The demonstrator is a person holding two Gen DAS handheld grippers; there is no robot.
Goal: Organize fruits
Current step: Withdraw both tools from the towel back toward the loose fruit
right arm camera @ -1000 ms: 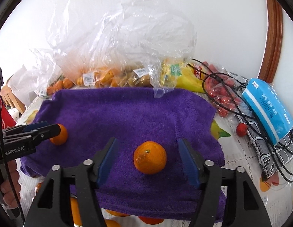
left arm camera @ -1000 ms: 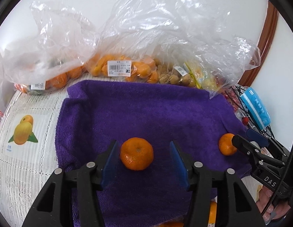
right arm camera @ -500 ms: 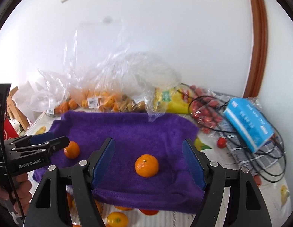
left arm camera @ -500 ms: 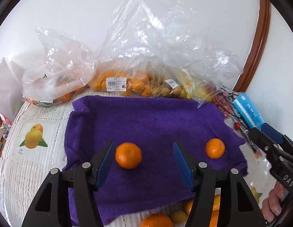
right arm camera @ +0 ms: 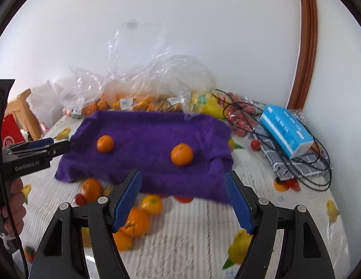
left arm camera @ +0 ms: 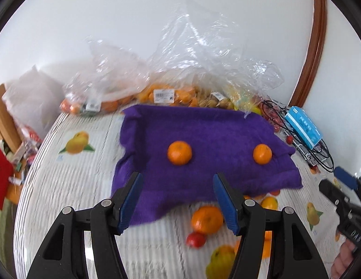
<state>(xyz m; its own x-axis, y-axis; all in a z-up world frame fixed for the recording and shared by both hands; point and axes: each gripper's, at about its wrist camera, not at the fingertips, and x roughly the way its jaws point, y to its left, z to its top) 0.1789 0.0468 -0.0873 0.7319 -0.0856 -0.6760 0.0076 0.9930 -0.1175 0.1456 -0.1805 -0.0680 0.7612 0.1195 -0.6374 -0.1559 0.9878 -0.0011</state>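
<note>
Two oranges lie apart on a purple towel [left arm camera: 203,125]: the left orange [left arm camera: 179,152] and the right orange [left arm camera: 262,154]. The right wrist view shows the same pair, left orange [right arm camera: 105,143] and right orange [right arm camera: 181,154], on the towel [right arm camera: 157,130]. My left gripper [left arm camera: 178,197] is open and empty, held back above the towel's near edge. My right gripper [right arm camera: 183,197] is open and empty, likewise pulled back. Loose oranges [left arm camera: 207,219] and a small red fruit [left arm camera: 195,239] lie on the table in front of the towel.
Clear plastic bags of fruit [left arm camera: 171,93] stand behind the towel against the wall. A blue tissue pack [right arm camera: 286,131] and black cables [right arm camera: 303,162] lie at the right with red fruits [right arm camera: 238,114]. A white patterned tablecloth [left arm camera: 64,186] covers the table. Clutter sits at the far left [left arm camera: 15,148].
Both grippers have drawn back and up from the oranges they straddled, leaving each orange on the towel. More of the table and the loose fruit in front has come into view.
</note>
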